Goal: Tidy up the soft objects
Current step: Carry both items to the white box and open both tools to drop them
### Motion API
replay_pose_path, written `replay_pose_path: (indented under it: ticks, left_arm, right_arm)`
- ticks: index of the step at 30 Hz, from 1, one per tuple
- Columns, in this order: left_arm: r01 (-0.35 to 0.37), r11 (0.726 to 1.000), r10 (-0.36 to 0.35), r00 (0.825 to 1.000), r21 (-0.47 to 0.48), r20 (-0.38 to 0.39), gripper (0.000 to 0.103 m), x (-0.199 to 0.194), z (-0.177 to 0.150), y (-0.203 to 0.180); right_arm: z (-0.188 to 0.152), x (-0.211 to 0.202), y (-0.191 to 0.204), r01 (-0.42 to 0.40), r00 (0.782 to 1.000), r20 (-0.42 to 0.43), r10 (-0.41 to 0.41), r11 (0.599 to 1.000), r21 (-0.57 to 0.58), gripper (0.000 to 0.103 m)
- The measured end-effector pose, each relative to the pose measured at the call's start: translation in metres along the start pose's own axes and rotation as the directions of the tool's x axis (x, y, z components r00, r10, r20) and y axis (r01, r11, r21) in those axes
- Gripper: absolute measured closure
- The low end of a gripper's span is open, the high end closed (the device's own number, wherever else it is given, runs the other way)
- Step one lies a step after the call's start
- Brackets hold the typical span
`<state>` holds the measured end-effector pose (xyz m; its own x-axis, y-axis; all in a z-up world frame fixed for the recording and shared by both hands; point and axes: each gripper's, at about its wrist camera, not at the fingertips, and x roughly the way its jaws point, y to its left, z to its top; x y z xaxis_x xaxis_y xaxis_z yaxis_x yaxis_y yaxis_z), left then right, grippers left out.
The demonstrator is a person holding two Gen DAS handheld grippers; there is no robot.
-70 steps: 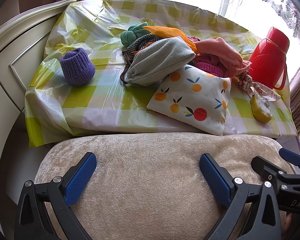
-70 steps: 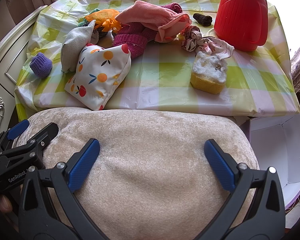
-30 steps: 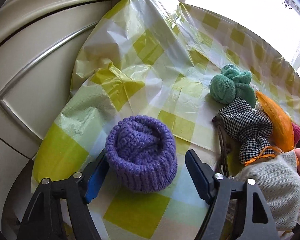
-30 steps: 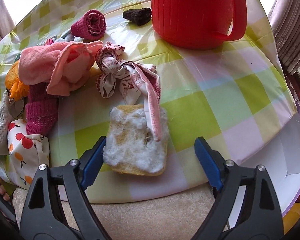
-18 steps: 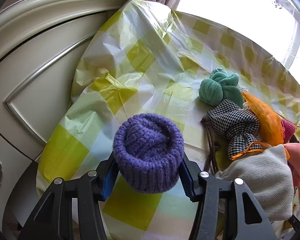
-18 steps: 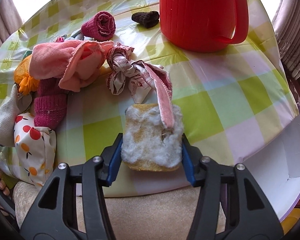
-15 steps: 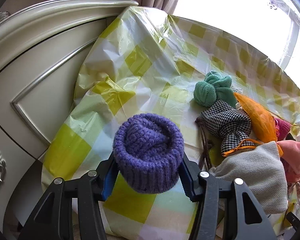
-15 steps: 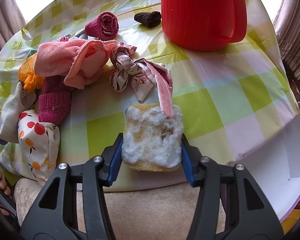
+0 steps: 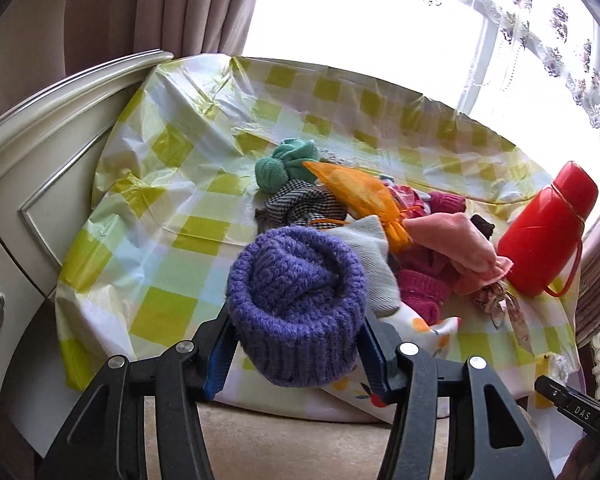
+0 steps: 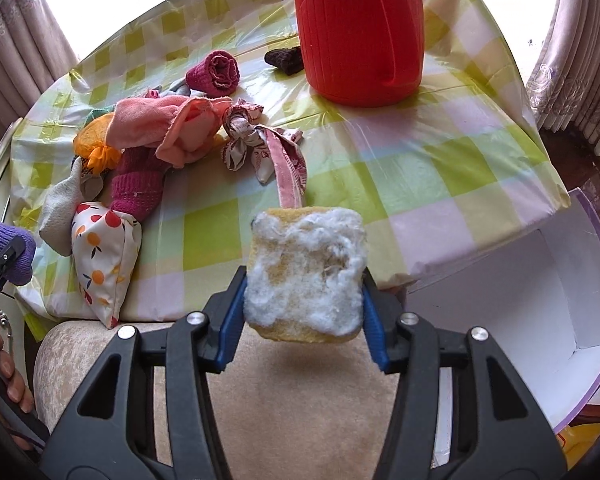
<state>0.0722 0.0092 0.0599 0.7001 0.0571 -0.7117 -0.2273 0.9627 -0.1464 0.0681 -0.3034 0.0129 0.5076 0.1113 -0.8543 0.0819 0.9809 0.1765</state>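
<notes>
My left gripper [image 9: 296, 344] is shut on a purple knitted roll [image 9: 296, 304] and holds it above the table's near edge; the roll also shows in the right wrist view [image 10: 14, 252]. My right gripper [image 10: 304, 304] is shut on a yellow sponge topped with white fluff [image 10: 304, 268], lifted off the checked tablecloth [image 10: 440, 152]. A pile of soft things lies on the cloth: a pink towel [image 10: 168, 124], a fruit-print pouch [image 10: 104, 248], a grey pouch [image 9: 370, 256], an orange bag [image 9: 360, 192], a green roll [image 9: 284, 164].
A red jug [image 10: 360, 28] stands at the back right of the table. A white open box [image 10: 540, 320] sits low at the right. A beige cushion [image 10: 300, 408] lies under both grippers. A white cabinet [image 9: 32, 160] stands at the left.
Both grippers closed on their objects and have lifted them back toward the near edge: the purple roll left the cloth, the sponge slid out from under the patterned strip.
</notes>
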Motion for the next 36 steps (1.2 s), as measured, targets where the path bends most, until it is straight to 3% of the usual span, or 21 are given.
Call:
replay_pose_path:
  ticks: [6, 12, 21, 28, 30, 32, 34, 36]
  left_arm:
    - [0.157, 0.981, -0.155, 0.987, 0.112, -0.031, 0.048, -0.021, -0.016, -0.069]
    - [0.293, 0.935, -0.277, 0.955, 0.202, -0.103, 0.047, -0.033, -0.039, -0.134]
    - [0.484, 0.818, -0.422, 0.872, 0.310, -0.247, 0.047, -0.049, -0.074, -0.217]
    - [0.614, 0.715, -0.512, 0.786, 0.335, -0.348, 0.041, -0.057, -0.088, -0.260]
    - [0.618, 0.703, -0.514, 0.783, 0.352, -0.350, 0.031, -0.060, -0.089, -0.266]
    - [0.608, 0.701, -0.507, 0.792, 0.372, -0.339, 0.020, -0.060, -0.089, -0.270]
    - [0.602, 0.704, -0.500, 0.797, 0.377, -0.339, 0.020, -0.060, -0.088, -0.270]
    - [0.580, 0.723, -0.481, 0.813, 0.376, -0.329, 0.020, -0.055, -0.087, -0.268]
  right_arm:
    - [-0.007, -0.019, -0.036, 0.043, 0.999, 0.030, -0.043, 0.999, 0.015, 0.048]
    - [-0.012, -0.032, -0.080, 0.084, 0.996, 0.033, -0.086, 0.994, 0.062, 0.048]
    - [-0.013, -0.059, -0.135, 0.173, 0.979, 0.086, -0.186, 0.975, 0.141, 0.047]
    - [-0.009, -0.079, -0.162, 0.237, 0.956, 0.129, -0.263, 0.954, 0.185, 0.040]
    - [-0.009, -0.084, -0.165, 0.255, 0.946, 0.154, -0.286, 0.947, 0.192, 0.031]
    - [-0.009, -0.086, -0.167, 0.284, 0.931, 0.183, -0.317, 0.940, 0.189, 0.020]
    - [-0.009, -0.089, -0.167, 0.299, 0.920, 0.207, -0.333, 0.937, 0.179, 0.014]
    - [-0.009, -0.090, -0.164, 0.293, 0.915, 0.241, -0.323, 0.944, 0.153, 0.011]
